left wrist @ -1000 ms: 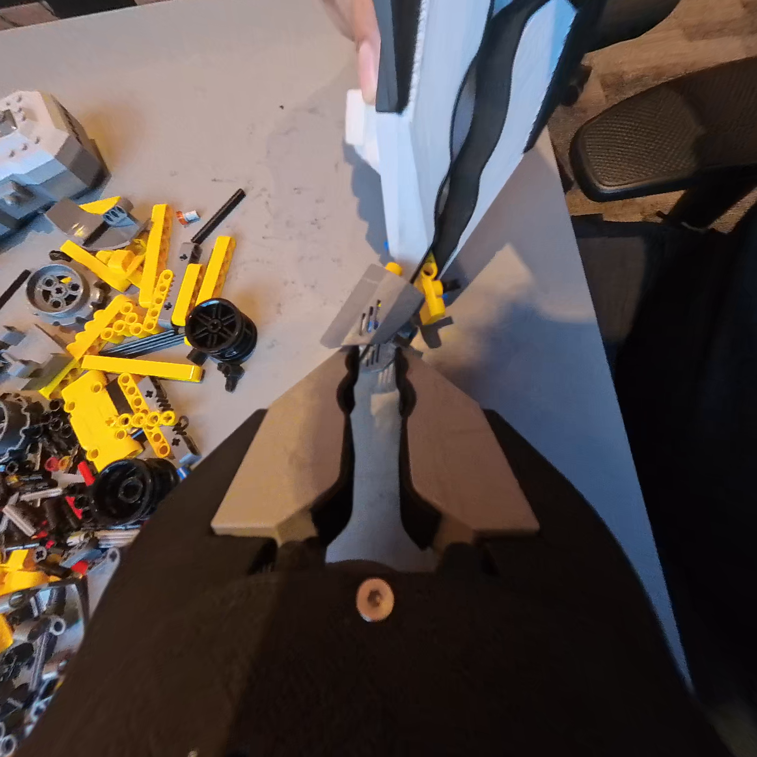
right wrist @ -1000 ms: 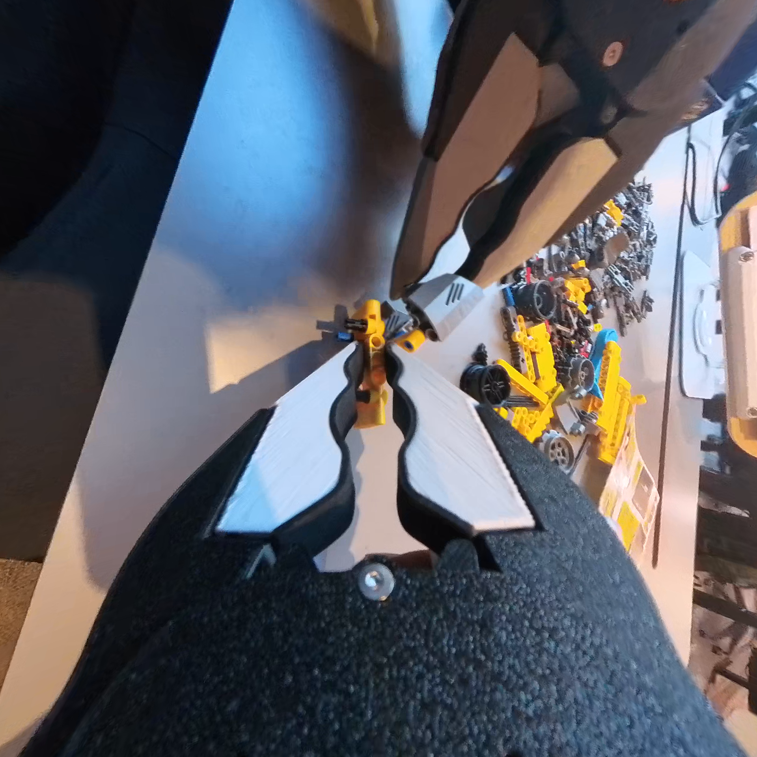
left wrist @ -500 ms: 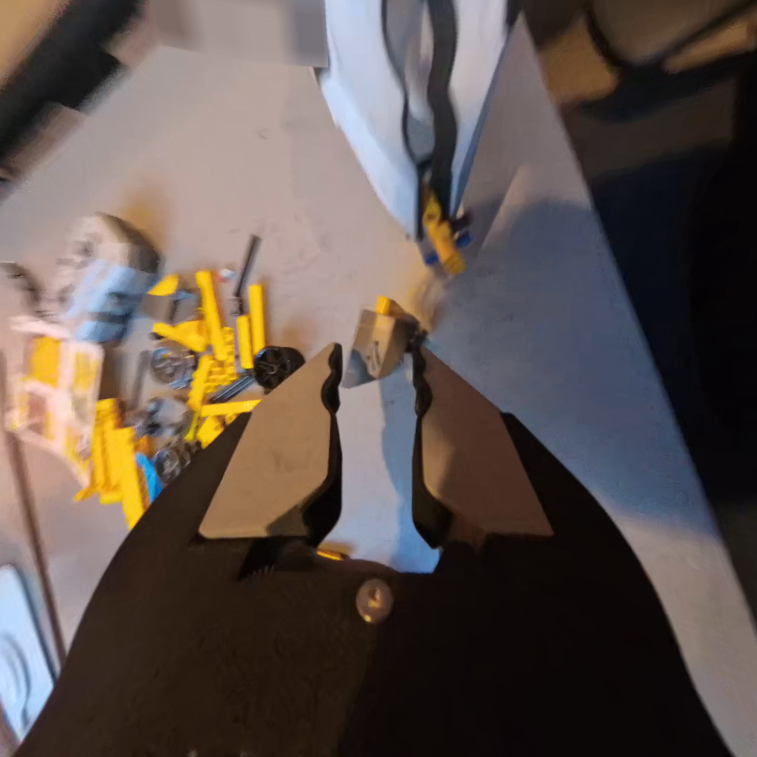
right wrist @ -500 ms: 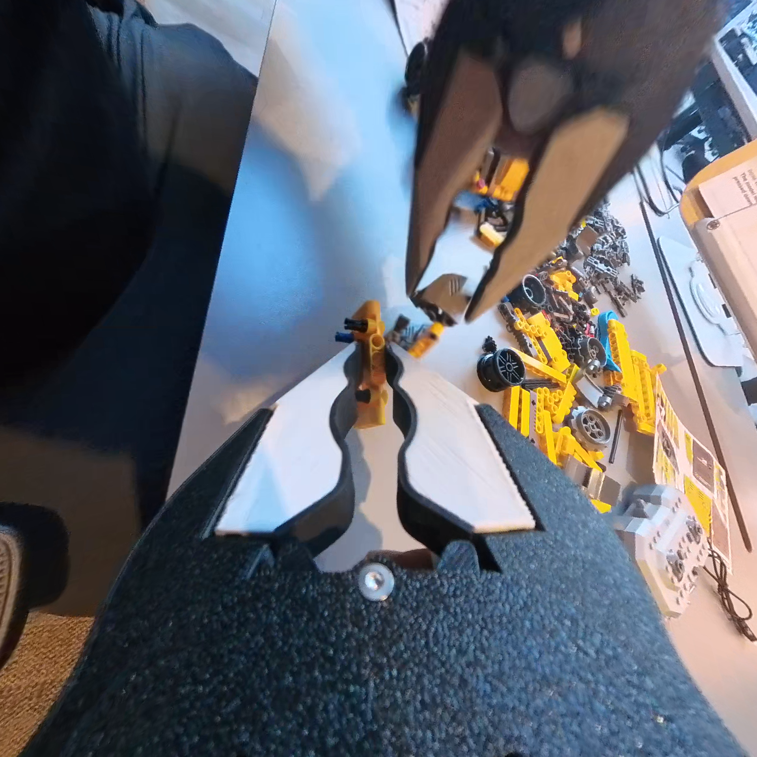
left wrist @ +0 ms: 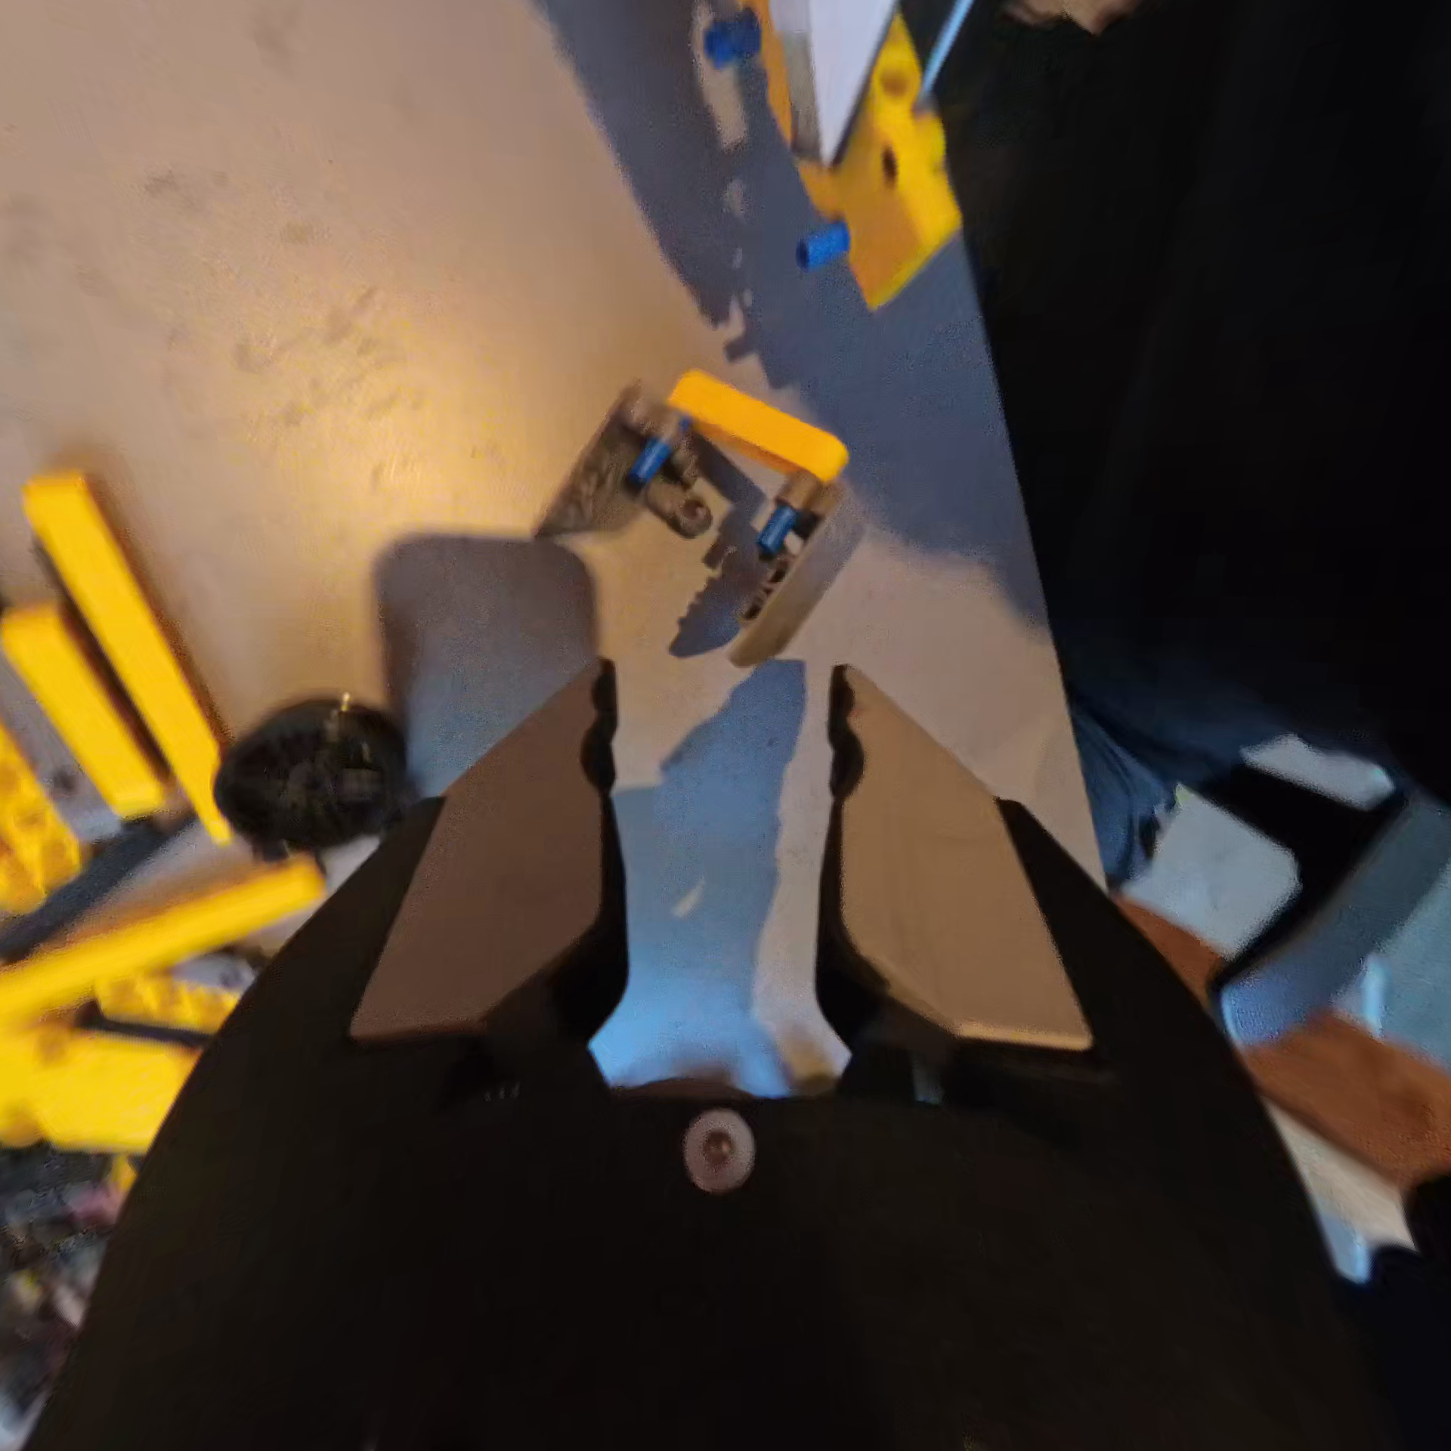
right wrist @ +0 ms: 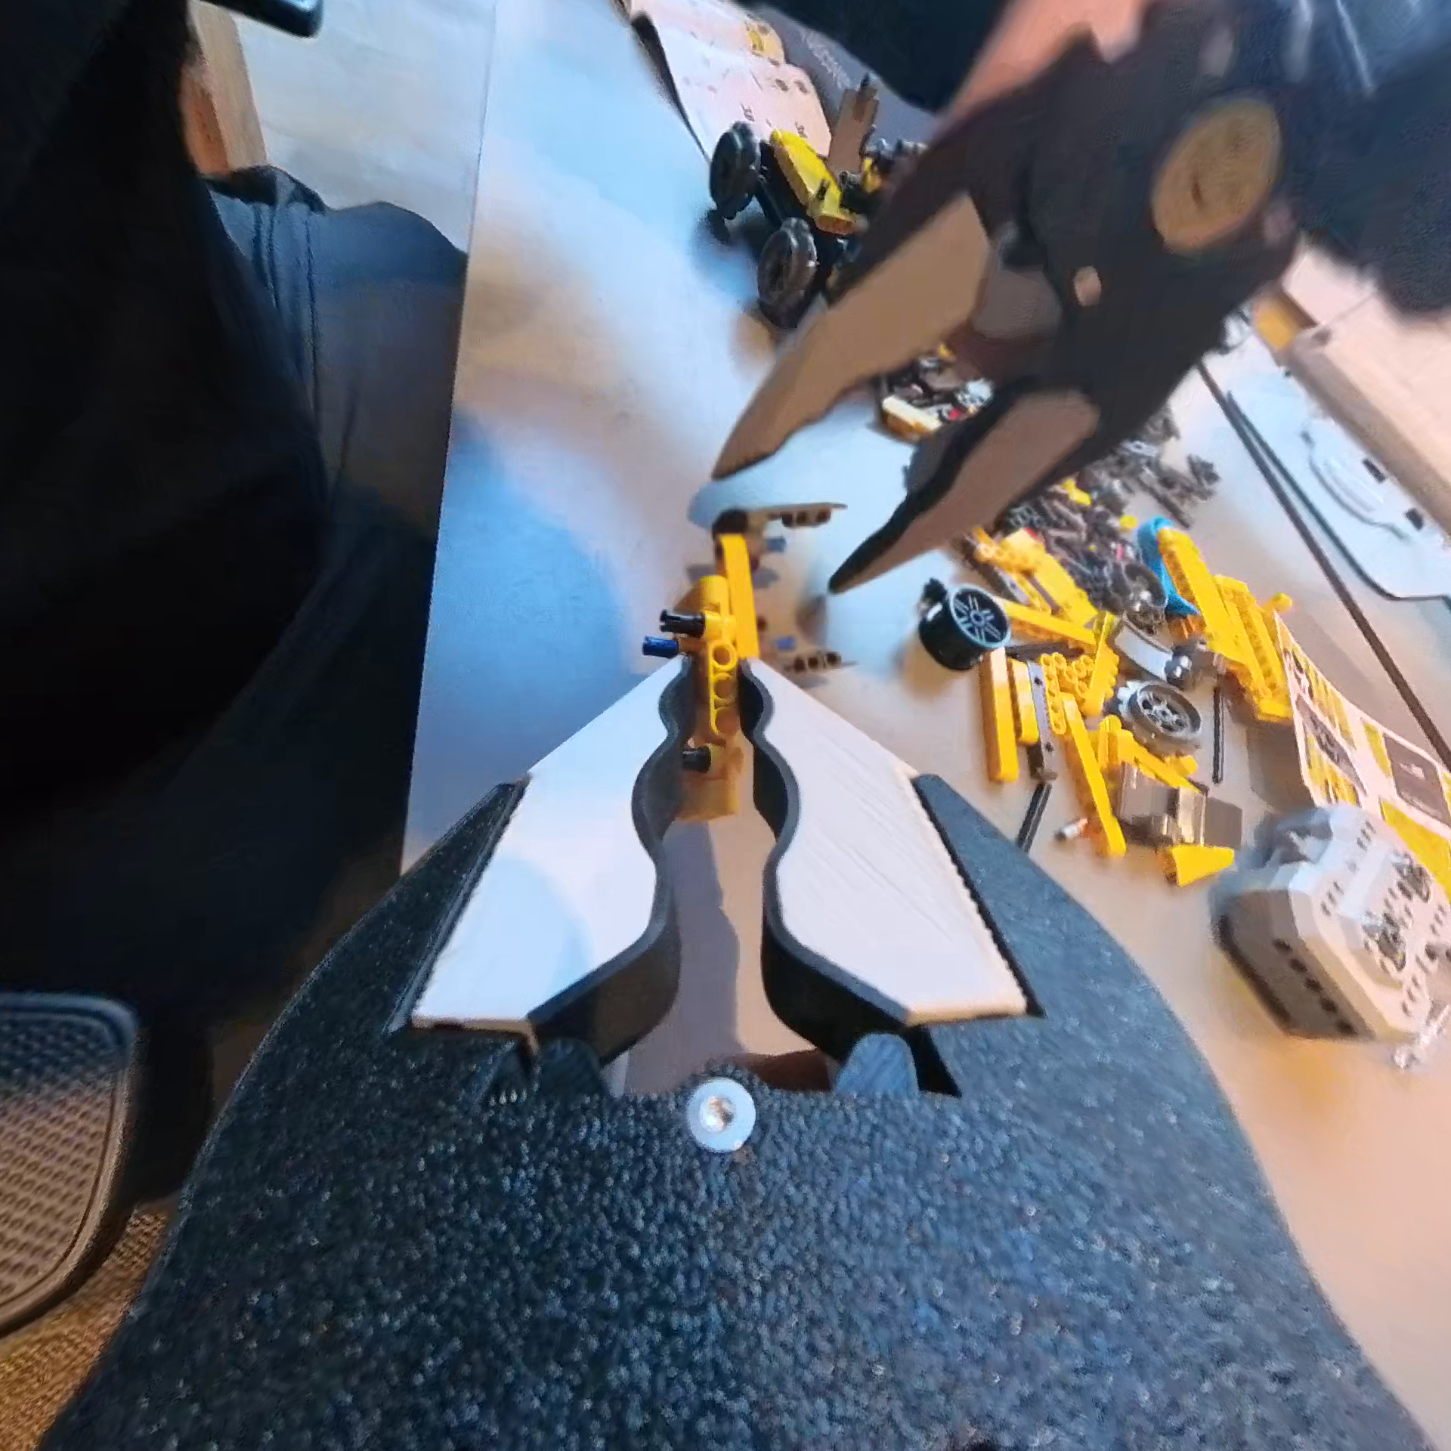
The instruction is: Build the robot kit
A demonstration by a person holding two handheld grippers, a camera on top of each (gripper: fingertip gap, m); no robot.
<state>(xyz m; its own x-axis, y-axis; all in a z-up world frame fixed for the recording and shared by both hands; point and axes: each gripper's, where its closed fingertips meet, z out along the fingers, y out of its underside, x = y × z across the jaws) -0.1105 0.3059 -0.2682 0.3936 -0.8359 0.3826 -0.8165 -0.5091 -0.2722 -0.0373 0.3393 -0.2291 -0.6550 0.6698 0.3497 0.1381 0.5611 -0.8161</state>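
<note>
My left gripper (left wrist: 718,691) is open and empty, just above the table. A small assembly of grey panels and a yellow beam (left wrist: 707,502) lies on the table just ahead of its tips, untouched. My right gripper (right wrist: 714,663) is shut on a yellow beam piece with black and blue pins (right wrist: 718,707), held near the table's edge. That piece shows at the top of the left wrist view (left wrist: 895,180). In the right wrist view the grey and yellow assembly (right wrist: 740,581) lies just beyond the held piece, under the open left gripper (right wrist: 777,528).
A pile of yellow beams and dark small parts (right wrist: 1099,667), a black wheel (right wrist: 966,624), a grey block (right wrist: 1335,942) and a booklet (right wrist: 1374,746) lie to the right. A small wheeled yellow model (right wrist: 793,204) stands farther back. A person in dark clothes sits at the table edge (right wrist: 440,550). Across from one pair of fingers to the other is roughly 10 centimetres. The left tips stand about 6 centimetres off the black wheel (right wrist: 966,624). Seen from the left wrist view (left wrist: 334,740) as well.
My left gripper has opened and let go of the grey and yellow assembly, which now lies on the table, and has drawn back from it. My right gripper still holds its yellow piece.
</note>
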